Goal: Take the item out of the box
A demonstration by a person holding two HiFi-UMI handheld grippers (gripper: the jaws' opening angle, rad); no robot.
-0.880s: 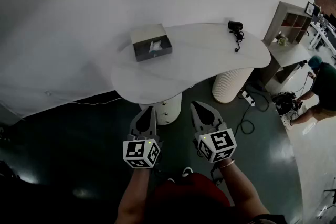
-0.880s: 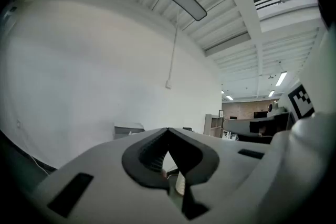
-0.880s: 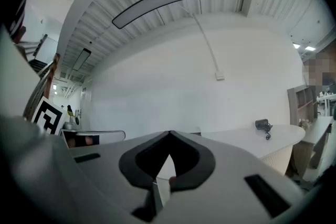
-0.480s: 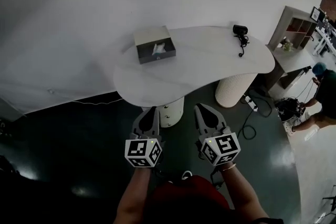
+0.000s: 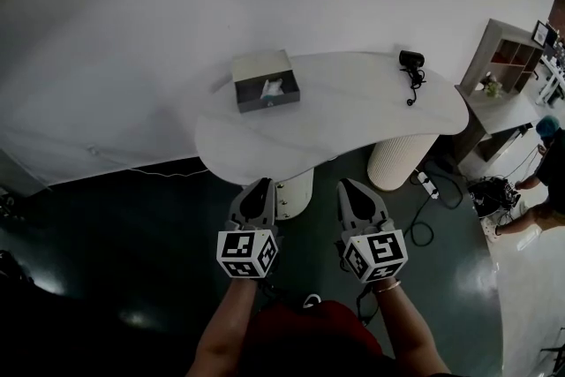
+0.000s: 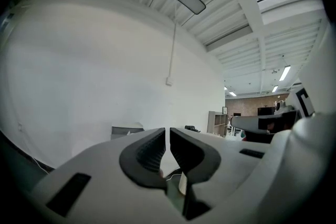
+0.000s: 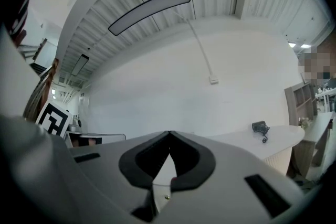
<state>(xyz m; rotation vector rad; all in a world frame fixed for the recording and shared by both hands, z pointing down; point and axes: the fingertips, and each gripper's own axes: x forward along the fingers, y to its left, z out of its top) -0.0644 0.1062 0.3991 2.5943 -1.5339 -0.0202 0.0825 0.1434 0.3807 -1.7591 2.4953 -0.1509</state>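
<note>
A grey open-topped box (image 5: 265,80) sits at the back left of a white curved table (image 5: 353,119), and a pale item (image 5: 272,87) shows inside it. Both grippers hang over the dark floor, short of the table's near edge and well apart from the box. My left gripper (image 5: 258,190) is shut with nothing in it; in the left gripper view its pads (image 6: 152,149) nearly meet, and the box (image 6: 126,131) shows beyond them. My right gripper (image 5: 355,192) is shut and empty too, its tips together (image 7: 169,134).
A black webcam (image 5: 411,60) with its cord lies at the table's back right. Two white pedestals (image 5: 399,160) carry the table. A shelf unit (image 5: 510,57) and a low white surface stand to the right. Cables and a power strip (image 5: 425,182) lie on the floor. A person (image 5: 549,156) is at the far right edge.
In the head view the table and box have slid slightly down and right, as have both grippers. Both grippers stay shut and side by side.
</note>
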